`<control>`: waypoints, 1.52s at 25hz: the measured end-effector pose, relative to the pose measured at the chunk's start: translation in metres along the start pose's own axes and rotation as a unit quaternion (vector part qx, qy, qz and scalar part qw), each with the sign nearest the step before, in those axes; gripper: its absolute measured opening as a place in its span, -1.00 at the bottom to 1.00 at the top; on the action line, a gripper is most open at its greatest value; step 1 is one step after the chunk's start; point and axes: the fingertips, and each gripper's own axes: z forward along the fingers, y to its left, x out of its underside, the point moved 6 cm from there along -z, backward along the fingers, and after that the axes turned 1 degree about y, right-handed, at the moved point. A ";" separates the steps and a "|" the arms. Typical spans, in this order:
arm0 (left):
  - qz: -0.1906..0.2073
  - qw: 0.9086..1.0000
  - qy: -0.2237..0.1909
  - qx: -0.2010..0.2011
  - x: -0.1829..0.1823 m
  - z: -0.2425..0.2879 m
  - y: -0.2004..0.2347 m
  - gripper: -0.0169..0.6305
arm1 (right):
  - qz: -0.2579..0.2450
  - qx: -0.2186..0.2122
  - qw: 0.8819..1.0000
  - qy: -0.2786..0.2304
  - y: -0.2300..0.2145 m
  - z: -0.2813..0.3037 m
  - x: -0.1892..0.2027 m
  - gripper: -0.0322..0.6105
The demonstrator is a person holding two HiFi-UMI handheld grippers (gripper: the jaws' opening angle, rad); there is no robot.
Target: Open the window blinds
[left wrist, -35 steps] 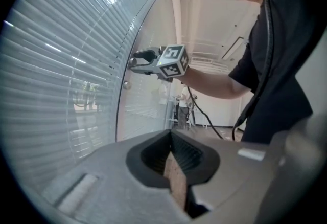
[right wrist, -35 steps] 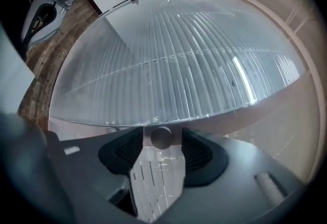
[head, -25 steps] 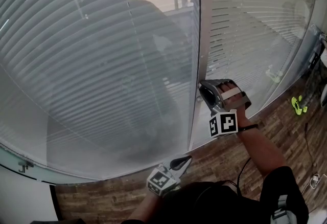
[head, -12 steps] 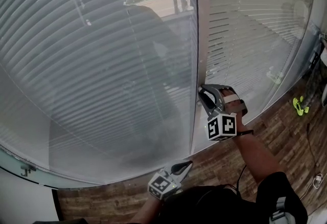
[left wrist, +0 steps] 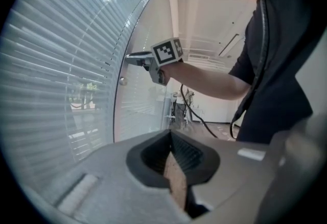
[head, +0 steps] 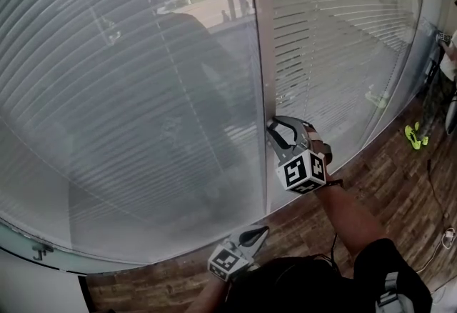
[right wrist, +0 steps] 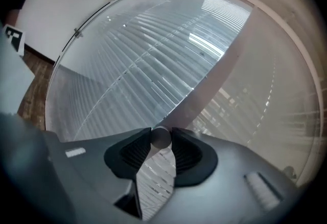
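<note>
Jaws of the right gripper (head: 274, 130) are clamped on the small round knob (right wrist: 160, 137) at the grey mullion (head: 258, 54), between the two panes. The wrist has just rolled a good turn on it over the last second (the marker cube (head: 303, 170) has swung round with it). That should be tilting the slats: the blinds (head: 128, 90) on the left pane already let the street show faintly through. The left gripper (left wrist: 174, 164) hangs low and near, jaws pressed together on nothing.
</note>
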 end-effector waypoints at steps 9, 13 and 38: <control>-0.014 1.000 -0.008 -0.001 0.002 -0.003 0.004 -0.93 | 0.263 -0.005 0.964 -0.033 -0.006 0.006 0.014 -0.50; -0.016 1.000 -0.006 -0.001 0.007 -0.007 0.003 -0.94 | 0.379 -0.008 0.924 -0.048 -0.007 0.005 0.022 -0.50; -0.016 1.000 -0.016 -0.010 0.004 -0.013 -0.002 -0.94 | 0.457 -0.036 0.885 -0.083 -0.015 0.001 0.021 -0.43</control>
